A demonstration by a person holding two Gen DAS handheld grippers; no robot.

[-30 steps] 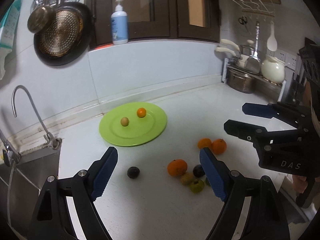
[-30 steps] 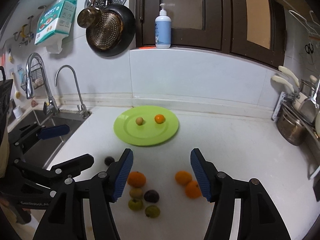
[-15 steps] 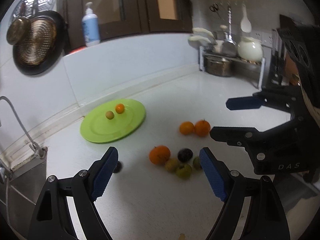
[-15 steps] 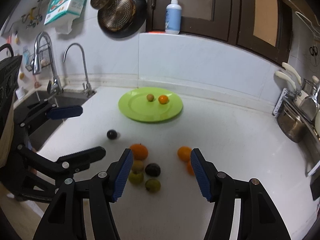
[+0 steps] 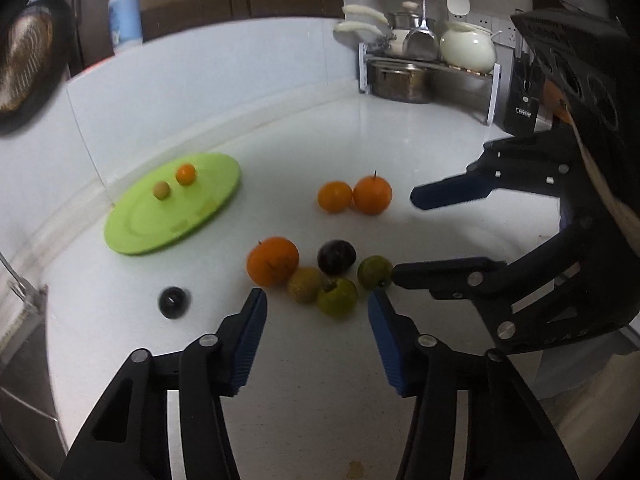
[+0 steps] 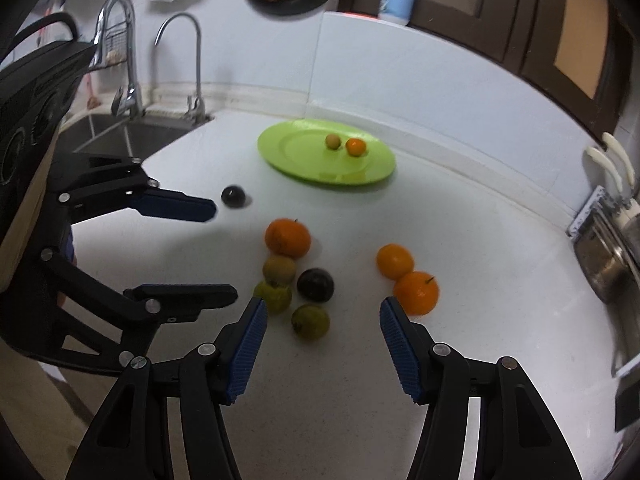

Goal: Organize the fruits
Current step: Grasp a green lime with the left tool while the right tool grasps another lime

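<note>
Closing empty left gripper (image 5: 316,304) above green fruit (image 5: 337,297)

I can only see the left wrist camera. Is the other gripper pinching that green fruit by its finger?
Observer: No. In the right wrist view the green fruit lies in the gap of the right gripper. Its jaws are closing, but neither pad touches the fruit.
Child: What's past the left edge of my picture?
Observer: A sink, set into the counter beyond the lone dark fruit.
Child: Does it have a tap?
Observer: Yes, a curved faucet stands at its back corner.
</note>
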